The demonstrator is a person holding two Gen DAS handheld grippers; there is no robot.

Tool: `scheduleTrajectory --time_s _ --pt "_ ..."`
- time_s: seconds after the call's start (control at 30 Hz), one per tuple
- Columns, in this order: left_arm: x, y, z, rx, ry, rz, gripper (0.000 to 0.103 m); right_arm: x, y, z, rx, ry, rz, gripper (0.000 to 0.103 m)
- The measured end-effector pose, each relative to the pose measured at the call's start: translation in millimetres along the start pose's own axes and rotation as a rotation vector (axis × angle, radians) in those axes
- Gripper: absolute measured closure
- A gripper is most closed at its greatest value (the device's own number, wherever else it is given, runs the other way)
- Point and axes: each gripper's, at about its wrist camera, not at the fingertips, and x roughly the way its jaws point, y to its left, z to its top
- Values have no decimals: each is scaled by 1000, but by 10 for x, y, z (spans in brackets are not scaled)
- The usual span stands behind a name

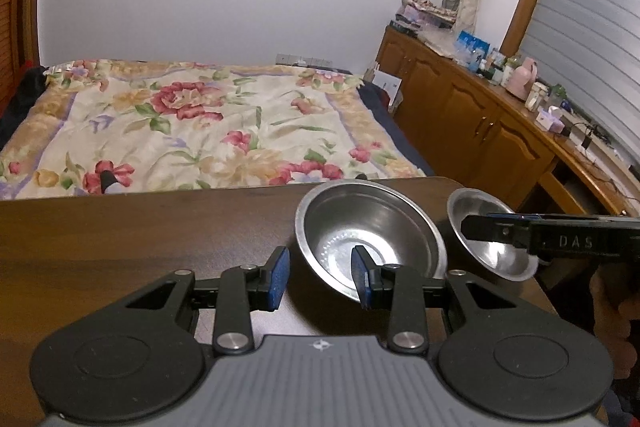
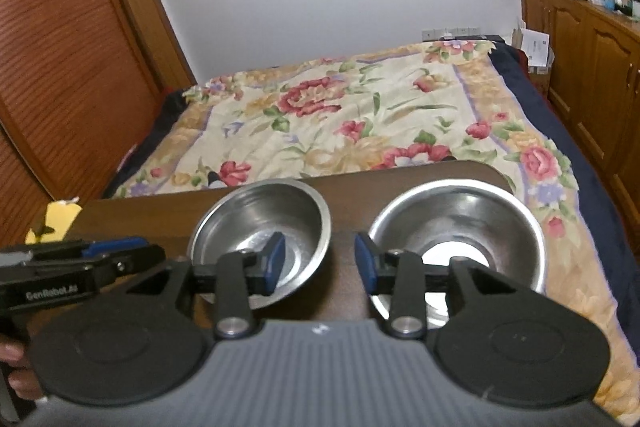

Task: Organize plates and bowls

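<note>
Two steel bowls stand side by side on a dark wooden table (image 1: 140, 239). In the left wrist view, the larger-looking bowl (image 1: 384, 223) is in the middle and the other bowl (image 1: 500, 255) is near the table's right end. My left gripper (image 1: 320, 279) is open; the near-left rim of the middle bowl lies between its blue pads, which do not press on it. My right gripper (image 2: 320, 263) is also open, with one finger over the left bowl (image 2: 260, 215) and the other by the right bowl's (image 2: 460, 223) left rim. The left gripper (image 2: 120, 251) shows side-on at the left.
Just beyond the table's far edge is a bed with a floral quilt (image 1: 208, 123). Wooden cabinets (image 1: 472, 115) with bottles and clutter on top run along the right. A slatted wooden door (image 2: 60, 67) is on the left. A hand (image 1: 616, 307) holds the right gripper.
</note>
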Motion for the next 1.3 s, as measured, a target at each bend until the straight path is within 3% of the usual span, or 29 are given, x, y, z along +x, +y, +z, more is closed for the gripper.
scheduleTrajectory --time_s 0.37,0.6,0.8,1.1,1.13,1.3 --pt "231 -5 30 29 42 46 70 223 14 66 2 81 -47 63" --pt "312 -41 -6 22 57 48 72 306 12 23 9 101 -24 64" --pt "358 -61 -43 14 67 49 72 351 76 11 -12 114 -11 73" --pt "405 -36 -89 -3 92 23 80 435 125 -40 -36 162 -3 73" --pt "402 -33 -95 -10 96 17 81 439 125 -50 -33 164 -1 79" --pt "342 -23 -99 -13 97 0 83 413 139 -72 -34 162 10 83"
